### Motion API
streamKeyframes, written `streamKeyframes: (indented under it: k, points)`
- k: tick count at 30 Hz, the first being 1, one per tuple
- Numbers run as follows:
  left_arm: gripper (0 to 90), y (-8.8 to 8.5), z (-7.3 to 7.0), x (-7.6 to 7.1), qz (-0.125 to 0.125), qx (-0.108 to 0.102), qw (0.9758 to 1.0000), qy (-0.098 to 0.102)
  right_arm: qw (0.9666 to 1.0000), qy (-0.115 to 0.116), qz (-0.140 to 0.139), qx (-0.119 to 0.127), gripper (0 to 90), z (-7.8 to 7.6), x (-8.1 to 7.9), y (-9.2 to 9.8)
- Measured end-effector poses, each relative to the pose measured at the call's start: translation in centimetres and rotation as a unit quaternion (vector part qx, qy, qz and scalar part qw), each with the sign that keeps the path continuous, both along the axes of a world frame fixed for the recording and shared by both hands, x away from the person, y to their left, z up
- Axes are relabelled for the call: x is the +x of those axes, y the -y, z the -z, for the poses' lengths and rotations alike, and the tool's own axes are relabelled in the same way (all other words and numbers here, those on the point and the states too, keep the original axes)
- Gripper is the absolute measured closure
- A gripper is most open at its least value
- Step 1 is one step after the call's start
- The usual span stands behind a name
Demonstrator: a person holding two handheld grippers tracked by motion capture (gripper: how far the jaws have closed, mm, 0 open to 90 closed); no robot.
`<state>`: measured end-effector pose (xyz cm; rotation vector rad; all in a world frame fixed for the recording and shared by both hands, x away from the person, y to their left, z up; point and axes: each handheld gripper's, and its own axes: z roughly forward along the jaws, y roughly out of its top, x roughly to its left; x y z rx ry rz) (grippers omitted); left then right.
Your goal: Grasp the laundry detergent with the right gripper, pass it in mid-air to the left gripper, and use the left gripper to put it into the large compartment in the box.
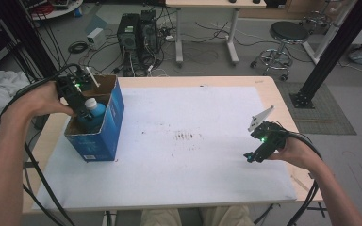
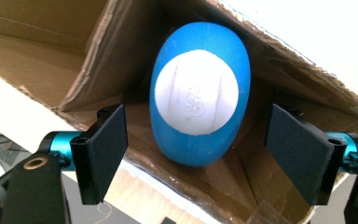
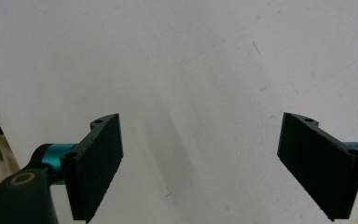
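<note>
**Inside the cardboard box: blue bottle stands free between spread fingers**

Between the fingers of the left gripper (image 2: 196, 154) stands a blue plastic bottle with a white cap (image 2: 199, 93), upright on the floor of an open blue cardboard box (image 1: 107, 127). In the left gripper view the two black pads sit well out to either side of the bottle body, touching nothing; the fingers are spread and the bottle rests on its own. In the high view the bottle (image 1: 93, 113) is just beyond the fingertips, toward the near end of the box.

The bottle looks like smooth, rigid moulded plastic with an oval cross-section, so it is probably light to moderate in weight and somewhat slippery. Its flatter broad faces would give the pads the surest seat; the narrow curved ends would likely let it twist out. Taking it across the body just below the cap seems best, as the round cap could let it swing. The box walls are thin card, close beside the fingers, and would flex if nudged.

The right gripper (image 1: 259, 151) hovers over the white table (image 1: 193, 160) with fingers spread wide, nothing between them.
</note>
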<state>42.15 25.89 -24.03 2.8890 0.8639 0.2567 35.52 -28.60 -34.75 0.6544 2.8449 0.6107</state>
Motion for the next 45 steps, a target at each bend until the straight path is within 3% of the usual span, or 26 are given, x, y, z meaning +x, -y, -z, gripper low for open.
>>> streamKeyframes:
  k: [11, 24, 27, 36, 45]
  points:
    - [18.2, 0.5, -2.0, -0.1, 0.001, 0.01, 0.9999, 0.013, 1.0, 0.0, 0.001, -0.002, 13.3, 0.0, -0.1, 0.1]
    - [16.2, 2.1, -6.0, -0.6, 0.015, 0.012, 0.9991, 0.038, 1.0, 0.0, 0.001, -0.006, 13.3, 0.0, -0.1, -0.1]
    - [16.2, 3.1, -7.0, -1.0, 0.029, 0.011, 0.998, 0.055, 1.0, 0.0, -0.001, -0.006, 13.3, 0.0, -0.1, -0.2]
    - [16.2, 7.2, -8.3, -2.1, 0.084, 0.004, 0.9939, 0.072, 1.0, -0.001, -0.003, -0.009, 13.3, 0.1, -0.2, -0.4]
    - [13.2, 12.2, -7.3, -2.7, 0.133, 0.003, 0.9884, 0.073, 0.9999, 0.0, -0.005, -0.011, 13.3, 0.3, -0.3, -0.4]
